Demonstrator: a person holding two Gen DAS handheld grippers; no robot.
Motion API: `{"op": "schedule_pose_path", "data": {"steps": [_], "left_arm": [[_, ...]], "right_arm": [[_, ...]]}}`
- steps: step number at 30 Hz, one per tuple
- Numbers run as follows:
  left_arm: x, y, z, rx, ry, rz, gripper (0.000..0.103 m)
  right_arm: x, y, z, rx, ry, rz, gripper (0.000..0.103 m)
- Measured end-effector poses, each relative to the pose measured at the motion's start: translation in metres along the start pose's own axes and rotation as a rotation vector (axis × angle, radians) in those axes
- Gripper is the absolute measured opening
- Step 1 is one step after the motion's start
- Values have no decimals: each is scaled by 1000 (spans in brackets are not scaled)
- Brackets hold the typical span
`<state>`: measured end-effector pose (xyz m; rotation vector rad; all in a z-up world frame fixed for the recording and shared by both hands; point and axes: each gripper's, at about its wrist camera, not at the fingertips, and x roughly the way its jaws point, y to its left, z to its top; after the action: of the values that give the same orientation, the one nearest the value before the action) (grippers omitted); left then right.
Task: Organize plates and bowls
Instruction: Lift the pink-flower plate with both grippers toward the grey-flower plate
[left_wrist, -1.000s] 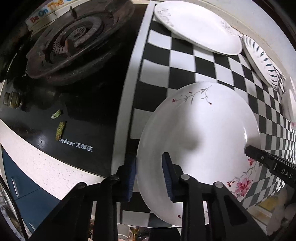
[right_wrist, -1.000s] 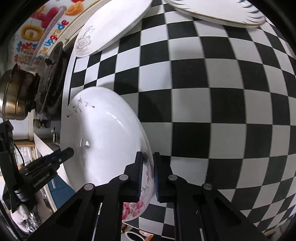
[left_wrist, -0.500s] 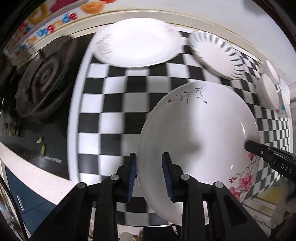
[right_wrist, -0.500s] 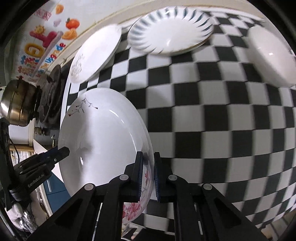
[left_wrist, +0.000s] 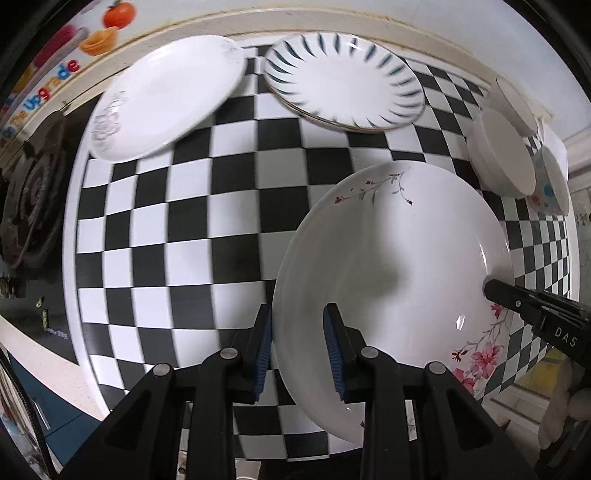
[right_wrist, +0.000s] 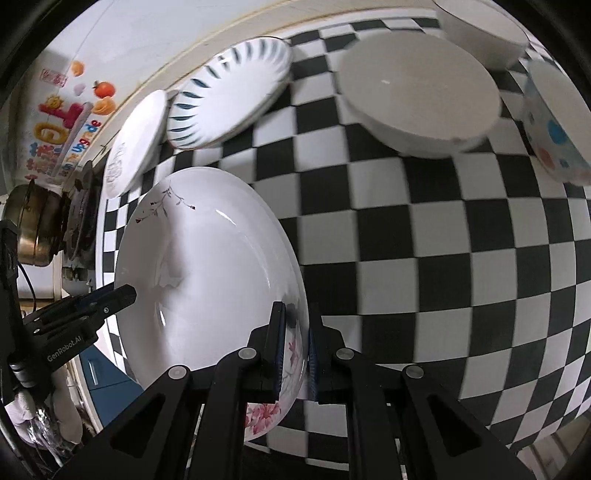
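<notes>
Glazed white porcelain with pink blossoms — the floral plate (left_wrist: 391, 280) hangs tilted above the checkered worktop (left_wrist: 177, 229), well short of the other dishes. We pinch its rim from opposite sides: the right claw (right_wrist: 295, 345) is clamped tight on the blossom edge, while the left claw (left_wrist: 298, 349) straddles the rim with a gap at one pad, so we cannot tell whether it truly grips. Two holds probably steady a slick, shallow disc. Ahead lie a plain plate (left_wrist: 166, 99), a striped plate (left_wrist: 343, 81) and matte bowls (left_wrist: 502, 151) — likely stacking spots.
</notes>
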<state>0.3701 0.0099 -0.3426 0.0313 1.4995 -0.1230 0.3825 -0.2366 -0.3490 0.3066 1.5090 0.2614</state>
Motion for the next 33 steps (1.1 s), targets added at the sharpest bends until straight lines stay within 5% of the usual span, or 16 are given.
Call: {"op": "schedule_pose_path", "data": {"steps": [10,23,33], "left_arm": [[26,-22,9,3,55,20,25],[24,-33,4,8,35,76,25],[-5,-5,-1,-99,-9,70,26]], "right_arm": [[20,-33,0,14,41,-3,13],[22,-34,2,-9,61,1,12],[15,-38,10,-8,89,12,13]]}}
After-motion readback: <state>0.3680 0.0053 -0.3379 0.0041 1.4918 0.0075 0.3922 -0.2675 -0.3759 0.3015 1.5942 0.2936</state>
